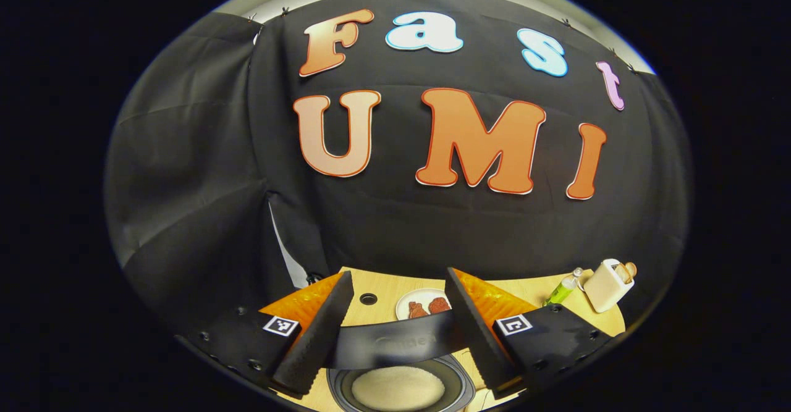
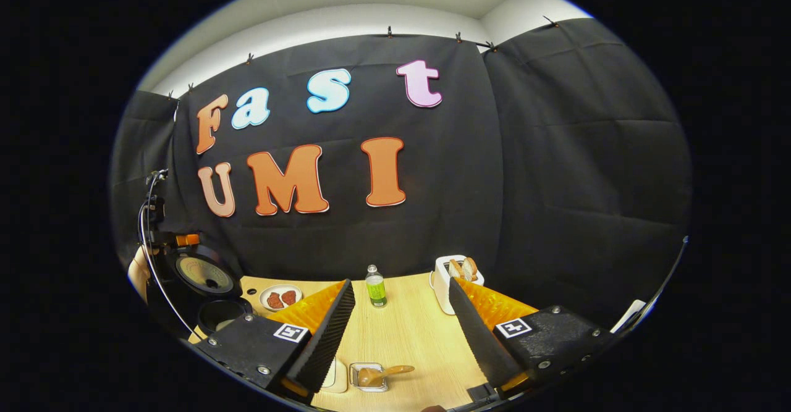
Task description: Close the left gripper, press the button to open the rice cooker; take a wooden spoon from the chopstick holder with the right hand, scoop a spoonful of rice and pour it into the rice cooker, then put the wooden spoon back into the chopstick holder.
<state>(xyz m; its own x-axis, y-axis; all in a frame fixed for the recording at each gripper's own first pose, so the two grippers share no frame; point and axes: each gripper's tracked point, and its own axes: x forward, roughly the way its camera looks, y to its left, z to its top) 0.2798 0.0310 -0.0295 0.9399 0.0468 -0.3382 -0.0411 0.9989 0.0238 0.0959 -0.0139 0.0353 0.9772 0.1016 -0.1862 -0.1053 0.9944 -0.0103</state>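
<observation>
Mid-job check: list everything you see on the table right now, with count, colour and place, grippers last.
rice cooker: one, black, lid up, table's far left; pot holding white rice
plate: one, white, two brown pieces on it, right of the cooker
bottle: one, green label, table middle, far edge
toaster: one, cream, bread in slots, right of the bottle
chopstick holder: one, clear, wooden spoon in it, near edge
table: one, light wood
left gripper: open, above the pot
right gripper: open, above the holder
</observation>
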